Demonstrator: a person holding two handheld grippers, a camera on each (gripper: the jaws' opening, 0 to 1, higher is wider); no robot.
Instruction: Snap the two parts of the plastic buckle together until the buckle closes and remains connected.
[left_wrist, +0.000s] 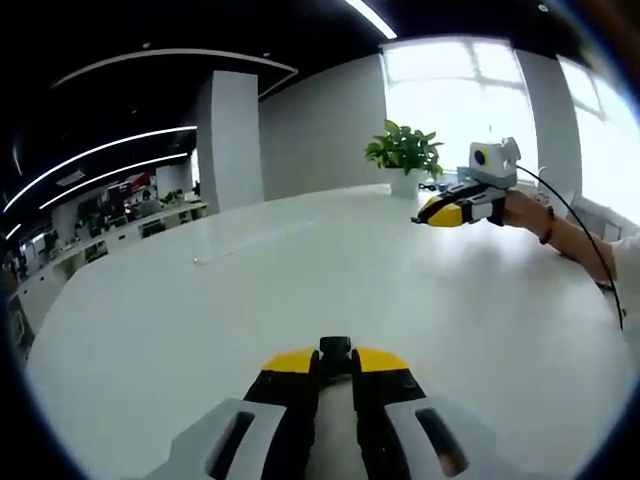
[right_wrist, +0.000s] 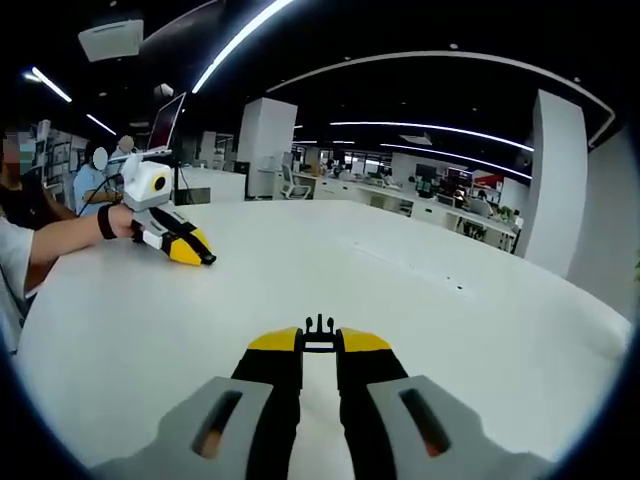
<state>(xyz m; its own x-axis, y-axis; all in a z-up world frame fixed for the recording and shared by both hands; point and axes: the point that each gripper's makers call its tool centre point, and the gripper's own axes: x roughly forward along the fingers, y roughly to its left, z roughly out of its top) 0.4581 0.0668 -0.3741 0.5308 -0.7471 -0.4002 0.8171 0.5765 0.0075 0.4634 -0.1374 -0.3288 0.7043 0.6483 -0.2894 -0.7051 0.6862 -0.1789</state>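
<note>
My left gripper (left_wrist: 335, 365) rises from the bottom of the left gripper view, shut on a small black buckle part (left_wrist: 335, 348) that sticks out between its yellow tips. My right gripper (right_wrist: 320, 350) is shut on the other black buckle part (right_wrist: 319, 328), whose prongs point forward. Both hover over the white table (left_wrist: 300, 290). The two grippers are far apart and face each other. The right gripper (left_wrist: 428, 216) shows at the upper right of the left gripper view, held by a hand. The left gripper (right_wrist: 203, 257) shows at the left of the right gripper view.
A potted green plant (left_wrist: 404, 152) stands at the table's far edge by the window. The person's forearm with a dark wristband (left_wrist: 546, 226) reaches in from the right. Other people (right_wrist: 95, 180) and a monitor (right_wrist: 165, 122) are behind the table; office desks lie beyond.
</note>
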